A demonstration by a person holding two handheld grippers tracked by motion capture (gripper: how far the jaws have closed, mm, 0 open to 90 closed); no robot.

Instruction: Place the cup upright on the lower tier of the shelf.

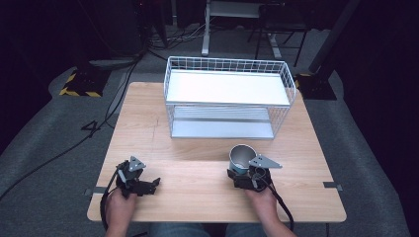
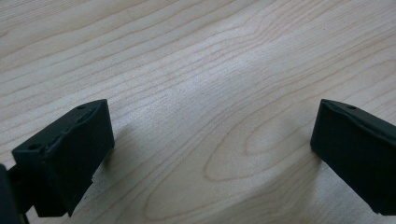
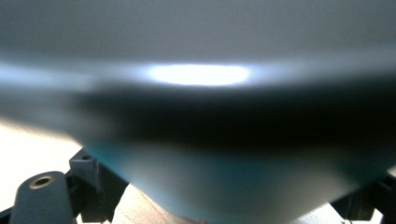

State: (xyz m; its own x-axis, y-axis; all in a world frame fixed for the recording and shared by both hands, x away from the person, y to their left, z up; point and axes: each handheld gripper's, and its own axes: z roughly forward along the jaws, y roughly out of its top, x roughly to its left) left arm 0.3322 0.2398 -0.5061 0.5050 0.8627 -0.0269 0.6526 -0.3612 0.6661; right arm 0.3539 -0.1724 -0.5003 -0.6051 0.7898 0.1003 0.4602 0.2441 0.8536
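A metal cup (image 1: 241, 157) with a teal outside stands upright on the wooden table (image 1: 197, 148), right of centre near the front. My right gripper (image 1: 240, 173) reaches in from behind it, and the cup's lower body lies between the jaws. In the right gripper view the blurred cup (image 3: 201, 116) is very close, and a black jaw sits against each side of its base. My right gripper (image 3: 224, 196) is shut on it. At the front left my left gripper (image 1: 150, 185) rests low over the table. It (image 2: 210, 154) stands open above bare wood.
A white wire rack (image 1: 227, 98) with a white top shelf and a lower shelf stands at the back of the table. Bare wood lies between the two grippers. Cables trail over the grey floor to the left, and black stands rise in the dark behind.
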